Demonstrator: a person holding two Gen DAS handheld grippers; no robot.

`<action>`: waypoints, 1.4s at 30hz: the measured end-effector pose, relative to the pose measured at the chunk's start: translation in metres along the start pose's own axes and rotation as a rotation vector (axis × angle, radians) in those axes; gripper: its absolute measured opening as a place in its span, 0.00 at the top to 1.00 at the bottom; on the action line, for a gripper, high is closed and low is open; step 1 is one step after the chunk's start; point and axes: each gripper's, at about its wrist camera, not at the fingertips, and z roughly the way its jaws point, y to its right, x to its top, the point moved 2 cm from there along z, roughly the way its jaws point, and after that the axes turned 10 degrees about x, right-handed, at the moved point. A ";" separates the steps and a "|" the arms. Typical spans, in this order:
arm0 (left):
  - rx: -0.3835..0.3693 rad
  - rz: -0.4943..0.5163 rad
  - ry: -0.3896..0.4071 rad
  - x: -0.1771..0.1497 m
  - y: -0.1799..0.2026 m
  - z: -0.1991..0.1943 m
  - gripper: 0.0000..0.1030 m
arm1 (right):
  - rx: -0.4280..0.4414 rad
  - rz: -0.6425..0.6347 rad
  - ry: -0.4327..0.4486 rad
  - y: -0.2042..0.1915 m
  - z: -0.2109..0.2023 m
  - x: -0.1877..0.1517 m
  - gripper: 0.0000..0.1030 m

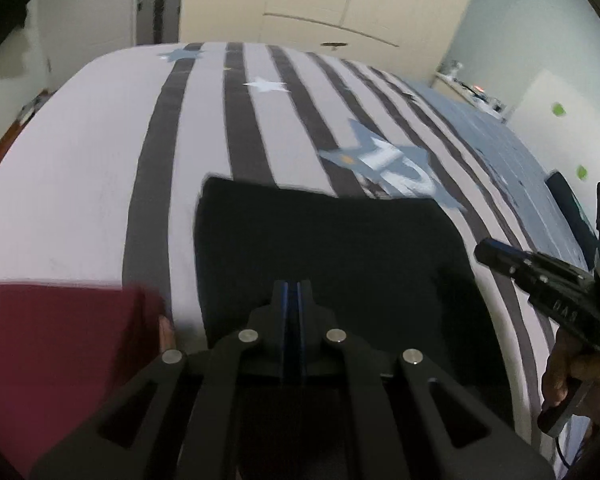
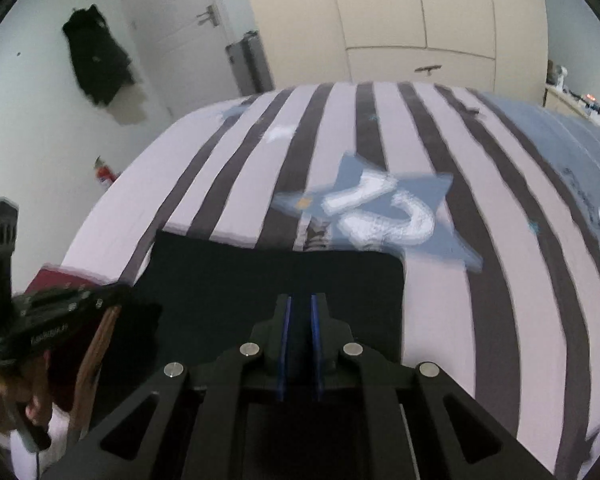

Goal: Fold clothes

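A black piece of clothing (image 1: 324,256) lies folded flat in a neat block on the bed (image 1: 80,168). It sits close to the near edge of the bed. Its far edge runs straight across the grey and white stripes, just below the big blue star (image 2: 380,208).

The left gripper (image 1: 292,292) hangs over the black cloth. Its two blue pads are pressed together, with nothing between them. The right gripper (image 2: 300,308) also hangs over the cloth. Its pads stand a little apart, and nothing is pinched between them.

A dark red cloth (image 1: 52,360) lies at the left side, near the bed's edge and just beside the black one.

Past the black cloth, the bed is wide and bare all the way to the far edge. Behind that edge stand cream cupboard doors (image 2: 420,12). A dark jacket (image 2: 98,56) hangs on the white wall to the left.
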 end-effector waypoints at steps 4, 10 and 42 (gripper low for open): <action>0.065 0.029 -0.089 -0.049 -0.012 0.007 0.98 | 0.011 -0.013 -0.047 -0.022 -0.016 -0.059 0.90; 0.209 0.065 -0.062 -0.070 -0.025 -0.017 0.98 | -0.017 -0.016 -0.133 -0.023 -0.002 -0.114 0.91; 0.149 -0.129 -0.078 -0.187 -0.025 -0.131 0.95 | -0.063 0.012 -0.094 -0.053 -0.090 -0.203 0.91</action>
